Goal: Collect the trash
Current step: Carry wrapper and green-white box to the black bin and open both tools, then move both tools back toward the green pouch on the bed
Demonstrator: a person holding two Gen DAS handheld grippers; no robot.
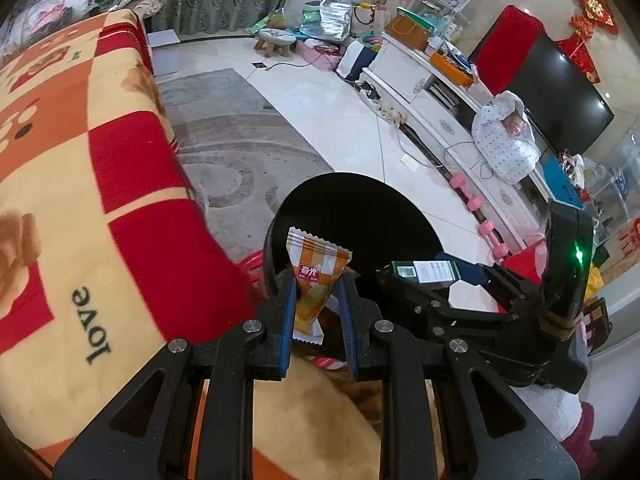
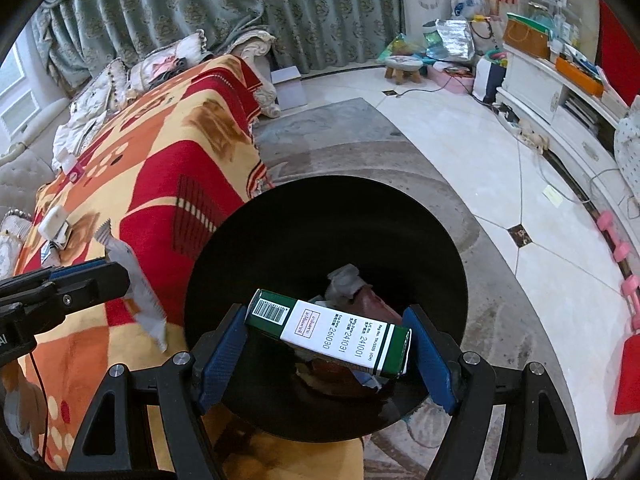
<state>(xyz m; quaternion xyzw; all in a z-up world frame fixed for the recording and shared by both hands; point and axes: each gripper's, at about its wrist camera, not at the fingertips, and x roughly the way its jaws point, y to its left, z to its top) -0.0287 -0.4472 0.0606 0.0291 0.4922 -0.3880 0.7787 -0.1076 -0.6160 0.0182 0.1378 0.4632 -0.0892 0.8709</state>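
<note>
My left gripper (image 1: 318, 300) is shut on an orange and white snack wrapper (image 1: 316, 276), held upright at the near rim of a black trash bin (image 1: 360, 208). My right gripper (image 2: 328, 340) is shut on a green and white carton (image 2: 332, 330), held flat over the bin's mouth (image 2: 304, 240). Crumpled trash (image 2: 352, 288) lies inside the bin. The right gripper with its carton (image 1: 424, 272) shows at the right of the left wrist view. The left gripper (image 2: 80, 284) with the wrapper (image 2: 136, 288) shows at the left of the right wrist view.
A sofa under a red, orange and yellow blanket (image 1: 80, 184) runs along the left, touching the bin. A grey rug (image 1: 240, 148) and tiled floor lie beyond. A white TV cabinet (image 1: 452, 104) with pink dumbbells (image 1: 476, 204) at its foot stands at the right.
</note>
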